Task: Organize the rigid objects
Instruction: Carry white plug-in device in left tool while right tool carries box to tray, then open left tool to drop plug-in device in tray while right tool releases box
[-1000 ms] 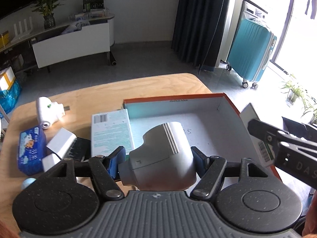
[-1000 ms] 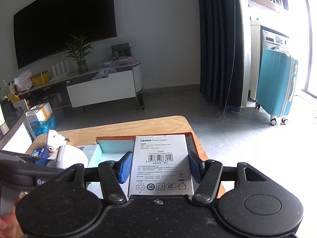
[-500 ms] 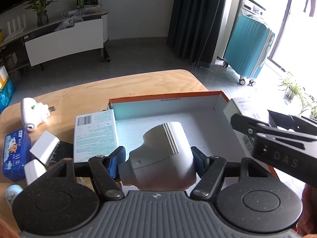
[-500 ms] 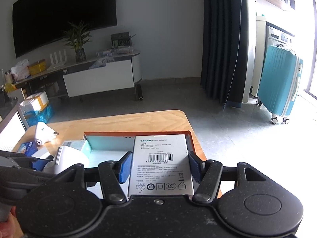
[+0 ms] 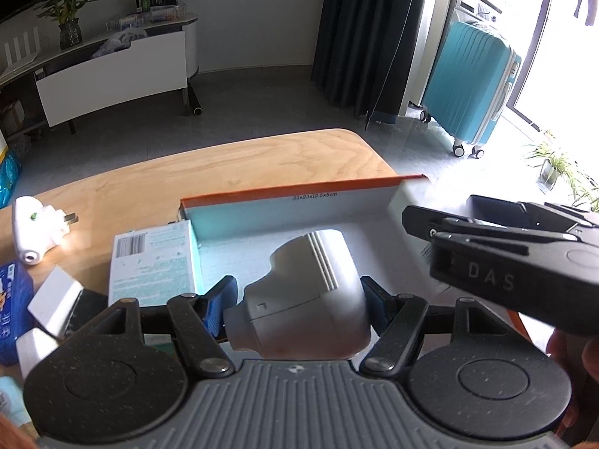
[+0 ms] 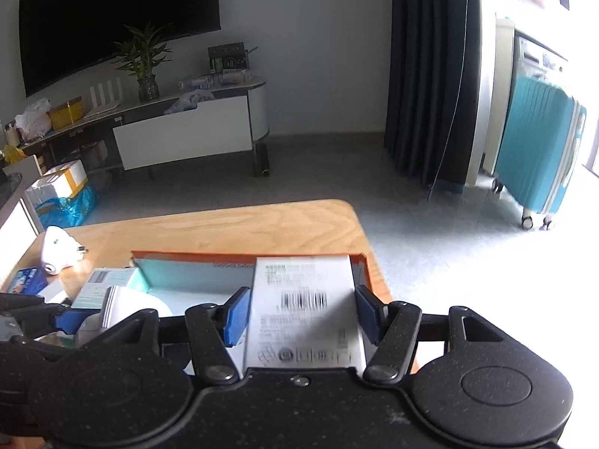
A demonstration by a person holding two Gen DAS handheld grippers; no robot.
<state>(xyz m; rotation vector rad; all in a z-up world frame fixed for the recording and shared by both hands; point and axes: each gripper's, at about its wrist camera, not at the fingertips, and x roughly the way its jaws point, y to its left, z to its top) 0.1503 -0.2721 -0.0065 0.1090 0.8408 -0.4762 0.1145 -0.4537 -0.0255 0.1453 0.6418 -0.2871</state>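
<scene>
We see a teal suitcase (image 6: 539, 149) beside a dark curtain (image 6: 430, 75), a potted plant (image 6: 144, 61) on a low cabinet (image 6: 179, 134), and a television (image 6: 112, 18) above.

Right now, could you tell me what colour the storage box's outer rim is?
Orange: the storage box's rim shows best in the left wrist view.

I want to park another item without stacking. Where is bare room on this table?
Free: the far strip of the wooden table behind the orange-edged box, and the stretch between that box and the white plug adapter. Crowded: the near-left corner, around the teal carton and blue packet.
</scene>
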